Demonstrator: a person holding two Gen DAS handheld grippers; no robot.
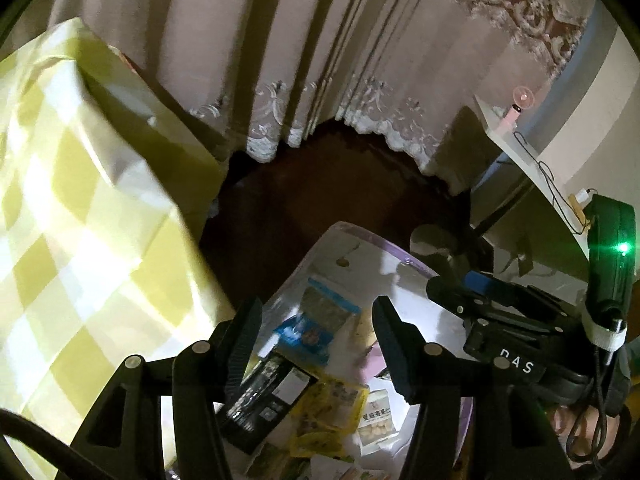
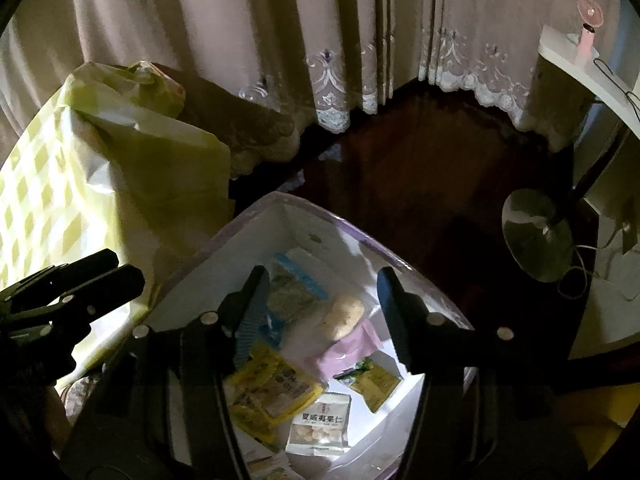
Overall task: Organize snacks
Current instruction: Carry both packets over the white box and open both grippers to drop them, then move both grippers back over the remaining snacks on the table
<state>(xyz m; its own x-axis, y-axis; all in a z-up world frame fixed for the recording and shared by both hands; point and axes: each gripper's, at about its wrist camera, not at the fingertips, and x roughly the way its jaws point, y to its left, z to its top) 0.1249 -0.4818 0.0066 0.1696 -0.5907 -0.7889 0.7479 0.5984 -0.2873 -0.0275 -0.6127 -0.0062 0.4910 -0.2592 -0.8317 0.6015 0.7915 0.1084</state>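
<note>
A white bin with a lilac rim [image 2: 352, 236] holds several snack packs: a blue-edged seaweed pack [image 2: 292, 288], a yellow pack [image 2: 272, 392], a white nut pack [image 2: 320, 424], a pink pack [image 2: 348, 348] and a pale bun [image 2: 344, 316]. My right gripper [image 2: 320, 316] is open and empty above the bin. My left gripper [image 1: 316, 344] is open above the same bin [image 1: 360, 240], with a black pack [image 1: 264, 400] lying just under its left finger; nothing is held. The right gripper's body [image 1: 520, 332] shows at the right of the left wrist view.
A yellow-checked cloth covers a table [image 1: 72, 216] left of the bin. A dark wooden floor [image 2: 420, 168] and lace-hemmed curtains [image 2: 340, 60] lie beyond. A fan base [image 2: 536, 236] and a white shelf with cables [image 2: 580, 64] stand at the right.
</note>
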